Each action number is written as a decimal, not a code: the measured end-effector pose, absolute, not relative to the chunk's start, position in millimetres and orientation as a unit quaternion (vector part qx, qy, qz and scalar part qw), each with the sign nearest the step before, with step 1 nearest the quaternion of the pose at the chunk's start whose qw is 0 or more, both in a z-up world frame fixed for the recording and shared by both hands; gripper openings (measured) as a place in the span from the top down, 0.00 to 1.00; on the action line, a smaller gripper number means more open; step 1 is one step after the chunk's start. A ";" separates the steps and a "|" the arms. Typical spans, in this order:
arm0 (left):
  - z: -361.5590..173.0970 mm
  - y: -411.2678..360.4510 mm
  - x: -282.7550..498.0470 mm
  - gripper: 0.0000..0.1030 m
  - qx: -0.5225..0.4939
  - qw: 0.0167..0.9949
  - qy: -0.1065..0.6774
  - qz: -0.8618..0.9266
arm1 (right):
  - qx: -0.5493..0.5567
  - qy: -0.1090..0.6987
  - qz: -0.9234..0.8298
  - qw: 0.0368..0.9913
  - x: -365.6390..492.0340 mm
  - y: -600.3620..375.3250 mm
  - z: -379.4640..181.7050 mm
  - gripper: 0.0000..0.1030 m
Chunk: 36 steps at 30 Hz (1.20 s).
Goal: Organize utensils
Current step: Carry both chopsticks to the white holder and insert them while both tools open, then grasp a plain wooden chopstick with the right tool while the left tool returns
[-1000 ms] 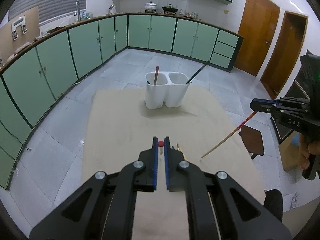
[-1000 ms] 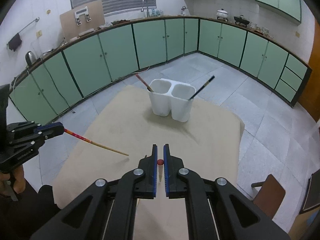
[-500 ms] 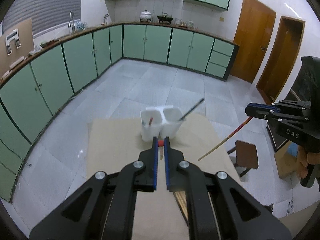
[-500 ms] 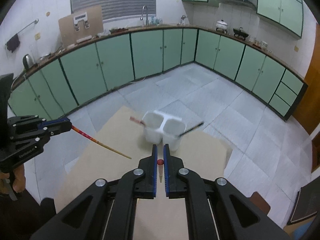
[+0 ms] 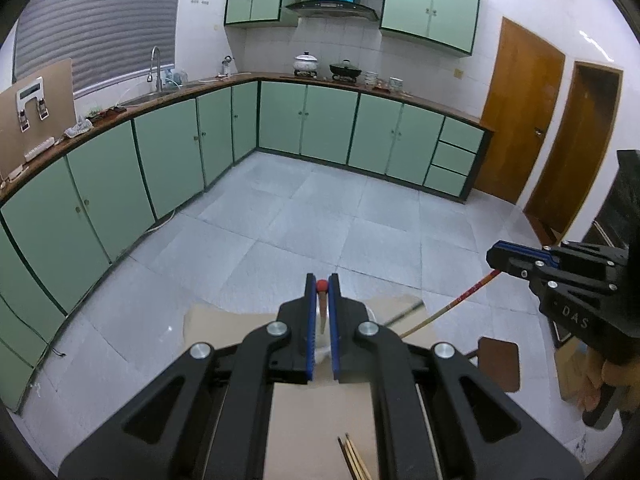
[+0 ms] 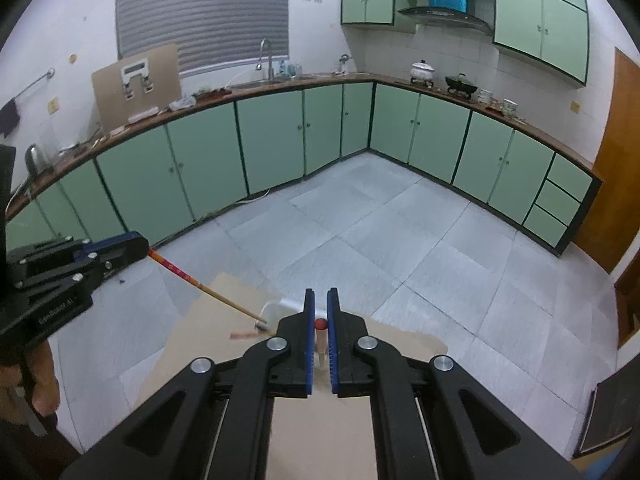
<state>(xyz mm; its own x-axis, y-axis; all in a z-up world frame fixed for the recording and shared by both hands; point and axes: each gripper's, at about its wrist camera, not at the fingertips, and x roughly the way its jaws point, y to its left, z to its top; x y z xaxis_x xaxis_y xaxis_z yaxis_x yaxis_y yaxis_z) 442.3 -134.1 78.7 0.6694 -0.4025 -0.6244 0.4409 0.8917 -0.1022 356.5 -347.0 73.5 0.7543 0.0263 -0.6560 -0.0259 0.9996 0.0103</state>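
My left gripper (image 5: 322,286) is shut on a chopstick with a red end (image 5: 321,285). My right gripper (image 6: 321,322) is shut on a second red-ended chopstick (image 6: 321,323). Each gripper shows in the other's view, with its chopstick (image 5: 452,307) (image 6: 208,290) slanting down toward the white two-cup holder (image 6: 276,310). The holder is mostly hidden behind my fingers. A dark chopstick (image 5: 404,316) and a reddish one (image 6: 246,335) lean out of it. Both grippers are high above the tan table (image 5: 320,420).
Several loose chopsticks (image 5: 354,458) lie on the table near its front. A brown stool (image 5: 498,362) stands at the right of the table. Green cabinets (image 5: 308,120) line the far walls across a grey tiled floor.
Both grippers have risen and tilted up with their chopsticks. The holder has dropped from mid-view to behind the fingers, and the kitchen walls fill the views.
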 end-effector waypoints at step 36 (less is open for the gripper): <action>-38.8 -47.6 325.7 0.38 0.050 0.932 0.300 -0.198 | 0.049 0.290 0.042 0.955 192.0 -372.5 -82.5 0.63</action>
<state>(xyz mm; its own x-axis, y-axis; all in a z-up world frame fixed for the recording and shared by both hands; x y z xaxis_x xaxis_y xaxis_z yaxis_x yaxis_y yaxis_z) 325.7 -47.6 -38.8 0.7415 -0.3386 -0.5792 0.3990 0.9166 -0.0251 192.0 -372.5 -82.5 0.8281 0.1087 -0.5499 -0.0521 0.9917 0.1176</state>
